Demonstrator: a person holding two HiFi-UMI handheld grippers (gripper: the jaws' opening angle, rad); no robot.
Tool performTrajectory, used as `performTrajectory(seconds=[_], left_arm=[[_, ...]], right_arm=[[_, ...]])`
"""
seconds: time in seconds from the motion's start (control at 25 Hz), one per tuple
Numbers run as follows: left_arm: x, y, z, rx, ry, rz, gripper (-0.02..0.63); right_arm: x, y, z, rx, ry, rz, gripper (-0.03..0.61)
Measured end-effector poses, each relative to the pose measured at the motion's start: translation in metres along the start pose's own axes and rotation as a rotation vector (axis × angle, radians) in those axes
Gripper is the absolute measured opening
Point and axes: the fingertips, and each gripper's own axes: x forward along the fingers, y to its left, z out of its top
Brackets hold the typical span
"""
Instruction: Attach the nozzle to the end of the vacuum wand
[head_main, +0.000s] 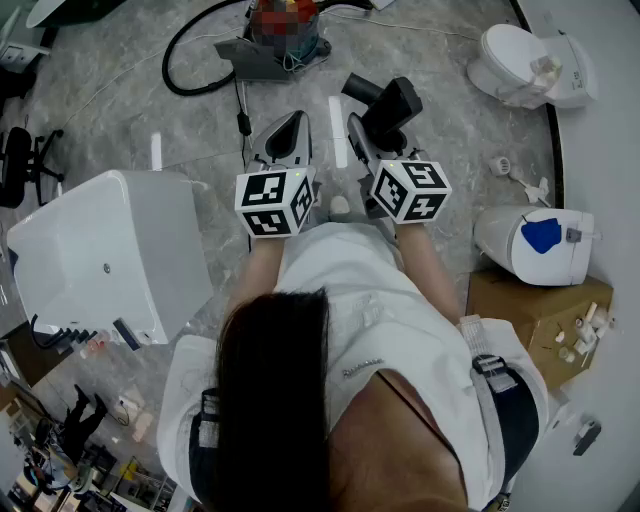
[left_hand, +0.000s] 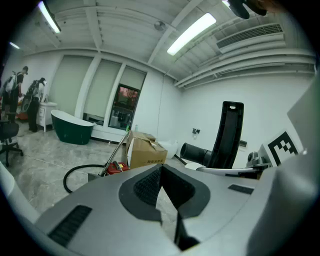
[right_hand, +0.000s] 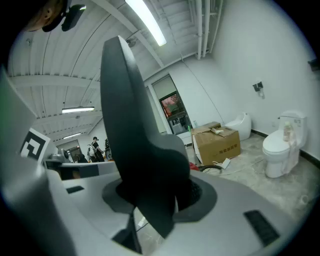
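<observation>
A black vacuum nozzle (head_main: 392, 103) is clamped in my right gripper (head_main: 364, 136); in the right gripper view it (right_hand: 134, 135) stands up tall between the pads, which press on its lower part. My left gripper (head_main: 289, 128) is beside it on the left, shut with nothing in it. From the left gripper view the nozzle (left_hand: 228, 134) shows upright at the right, its round socket (left_hand: 196, 153) facing left. On the floor ahead lies the red vacuum (left_hand: 113, 168) with its thin wand (left_hand: 116, 150) slanting up and a black hose (head_main: 192, 62) looping away.
A white tub-like unit (head_main: 108, 252) stands at the left. Two white toilets (head_main: 528, 62) (head_main: 536, 243) and a cardboard box (head_main: 528, 312) with small parts stand along the right wall. Farther off are another cardboard box (left_hand: 146, 153) and a green bathtub (left_hand: 72, 128).
</observation>
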Motion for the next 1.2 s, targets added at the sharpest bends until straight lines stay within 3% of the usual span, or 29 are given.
performTrajectory(seconds=[0.72,1.2], left_arm=[[0.02,-0.015,-0.005,-0.026,-0.005,0.011,0.002],[0.046,0.005,0.001,-0.024,-0.005,0.032,0.002]], right_arm=[[-0.006,-0.031,0.001,0.027,0.011,0.017,0.172],[0.02,-0.05,0.011,0.001,0.02,-0.007,0.172]])
